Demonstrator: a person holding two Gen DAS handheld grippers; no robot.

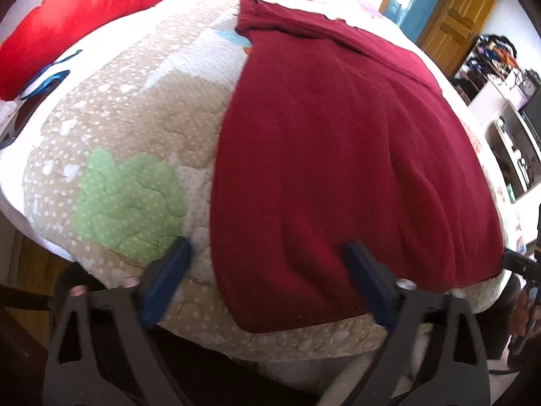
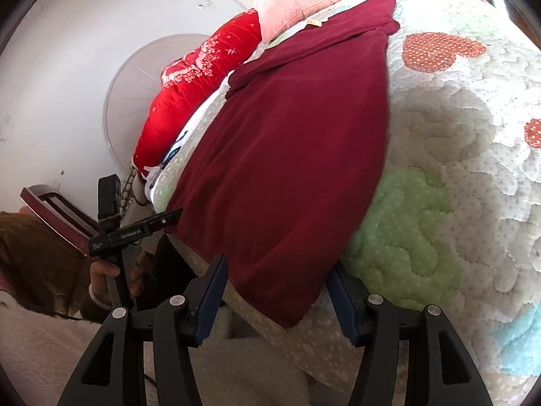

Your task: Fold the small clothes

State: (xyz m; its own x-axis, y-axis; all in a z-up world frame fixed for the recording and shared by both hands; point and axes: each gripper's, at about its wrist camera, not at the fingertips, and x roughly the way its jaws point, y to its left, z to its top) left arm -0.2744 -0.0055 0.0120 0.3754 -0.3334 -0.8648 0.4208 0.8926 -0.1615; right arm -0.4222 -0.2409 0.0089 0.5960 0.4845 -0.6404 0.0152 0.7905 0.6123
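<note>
A dark red garment (image 1: 338, 155) lies flat on the quilted bed, its hem at the near edge; it also shows in the right wrist view (image 2: 290, 155). My left gripper (image 1: 267, 250) is open, its jaws straddling the garment's near left corner just above the quilt. My right gripper (image 2: 275, 270) is open, its jaws either side of the garment's near right corner. The left gripper also shows in the right wrist view (image 2: 135, 230), held by a hand at the bed's edge.
The patterned quilt (image 1: 135, 128) covers the bed. A red cushion (image 1: 67, 17) and a pink pillow (image 2: 304, 3) lie at the far end. A wooden door (image 1: 456, 17) and shelves (image 1: 507, 118) stand to the right.
</note>
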